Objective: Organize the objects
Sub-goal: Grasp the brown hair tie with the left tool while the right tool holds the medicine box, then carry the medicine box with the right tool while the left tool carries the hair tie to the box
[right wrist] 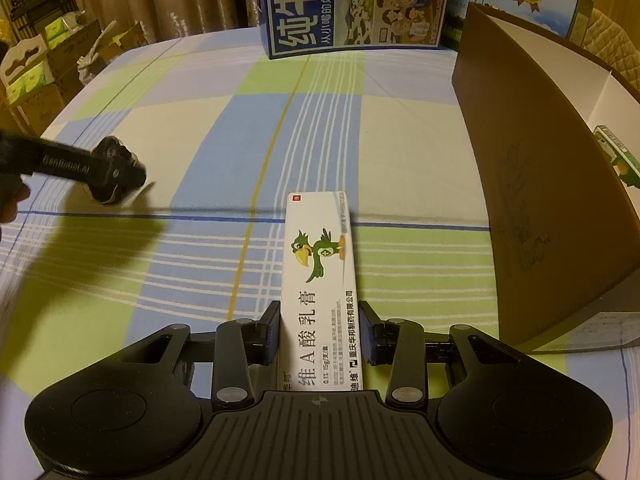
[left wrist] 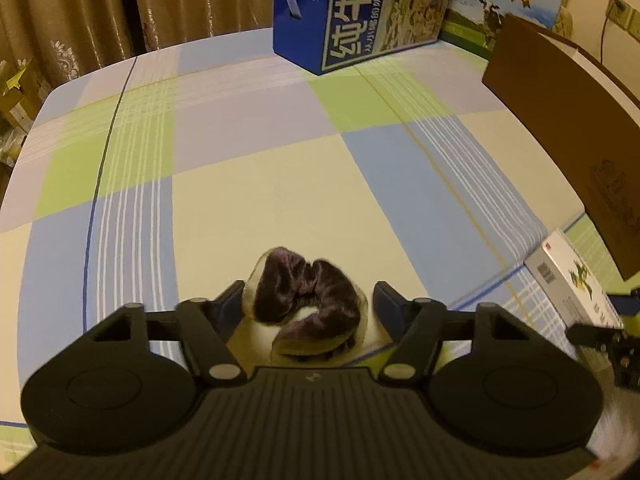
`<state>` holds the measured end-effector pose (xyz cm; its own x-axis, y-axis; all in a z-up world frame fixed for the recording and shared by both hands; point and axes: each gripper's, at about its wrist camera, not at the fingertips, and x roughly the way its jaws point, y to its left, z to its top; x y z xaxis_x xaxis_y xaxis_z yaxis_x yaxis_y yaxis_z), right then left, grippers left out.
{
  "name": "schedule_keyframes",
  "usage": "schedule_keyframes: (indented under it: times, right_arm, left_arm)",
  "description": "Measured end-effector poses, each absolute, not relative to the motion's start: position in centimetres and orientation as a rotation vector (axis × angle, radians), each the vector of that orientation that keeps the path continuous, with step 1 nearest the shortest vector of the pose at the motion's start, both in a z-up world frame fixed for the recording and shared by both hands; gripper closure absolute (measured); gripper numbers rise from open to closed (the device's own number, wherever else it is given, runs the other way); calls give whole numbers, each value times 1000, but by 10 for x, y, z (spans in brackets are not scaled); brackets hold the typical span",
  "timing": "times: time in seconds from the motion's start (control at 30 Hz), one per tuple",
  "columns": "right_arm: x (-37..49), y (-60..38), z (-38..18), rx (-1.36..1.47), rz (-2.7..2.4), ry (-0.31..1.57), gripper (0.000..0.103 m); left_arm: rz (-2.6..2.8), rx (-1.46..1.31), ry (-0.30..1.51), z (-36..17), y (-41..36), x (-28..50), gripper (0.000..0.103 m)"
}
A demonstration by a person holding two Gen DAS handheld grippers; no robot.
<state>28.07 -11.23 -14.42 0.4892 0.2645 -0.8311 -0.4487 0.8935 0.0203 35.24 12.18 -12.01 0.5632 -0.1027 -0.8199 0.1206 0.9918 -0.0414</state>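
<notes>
**Right wrist view: ointment box between the pads, scrunchie framed on the left**

Right wrist view, nearest first. The right gripper has its blue pads either side of the near end of the ointment box, a long white carton with a green bird printed on it. Left pad looks pressed to the box edge, right pad at most a sliver off; I judge it gripping or just closing, but firm contact on both sides cannot be confirmed. Box runs straight away along the fingers, likely so the narrow width fits the jaws.

To the right, near the box, stands the brown cardboard box with its tall flap up. A green-labelled packet shows inside, so it reads as the collecting bin.

Left wrist view, nearest first. The left gripper is spread wide, fingers clear of the dark velvet scrunchie lying between them on something pale. Nothing is clamped. The wide spread suits a soft, bulky thing.

Beyond both lies open checked tablecloth. At the far edge stands the blue milk carton, upright, with a second carton behind it; well apart from the work, probably not part of it
</notes>
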Motion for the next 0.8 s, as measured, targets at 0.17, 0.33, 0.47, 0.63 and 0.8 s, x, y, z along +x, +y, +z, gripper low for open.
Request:
schedule_keyframes:
  times: [0.17,0.33,0.47,0.63,0.8]
  right_arm:
    - [282,-111,-144,-214,439,966,67]
    - [281,-112,-144,-225,453,964,67]
    - [276,-114,-143,-232,471,970,67]
    - [261,-121,-141,-226,493,991,67]
    - [243,-135,-138,-230,518,1009,67]
  left_arm:
    - [-121,8,956,-118,121,337,72]
    - [-113,-28,988,-116,111,313,77]
    - [-136,-62,1023,-116,93,282,77]
    - [-141,-129,1058,-114,78,249,77]
    - [-154,-140,1079,-112,65,227,77]
